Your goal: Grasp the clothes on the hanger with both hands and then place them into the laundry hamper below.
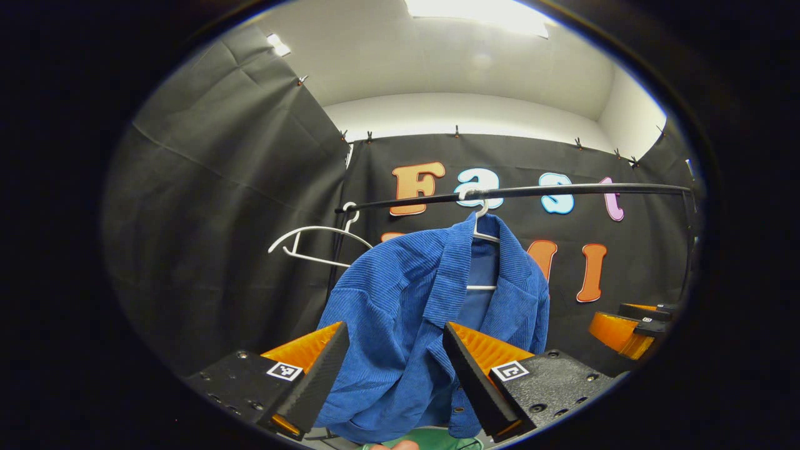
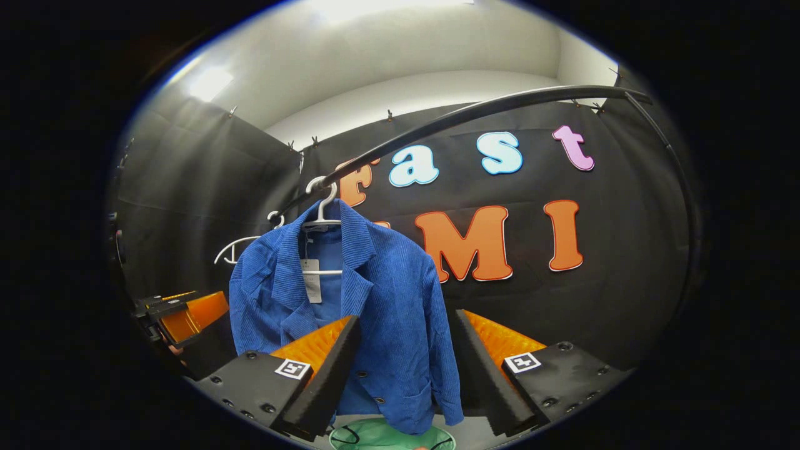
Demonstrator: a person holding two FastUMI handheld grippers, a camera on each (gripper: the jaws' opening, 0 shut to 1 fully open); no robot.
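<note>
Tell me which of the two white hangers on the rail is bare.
The far hanger at the rail's end hangs bare; the other hanger carries the blue jacket.

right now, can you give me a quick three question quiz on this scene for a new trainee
1. True or false: the blue jacket hangs on a white hanger from the black rail.
2. Multiple choice: beside the jacket's hanger, the rail in the left gripper view also carries A) an empty white hanger B) a red shirt C) a towel.
3. Fill in: the left gripper and the right gripper both stand ____, with the jacket showing between their fingers.

Key: 1 true. 2 A. 3 open; neither has closed on the cloth, and the green hamper sits below the jacket.
</note>
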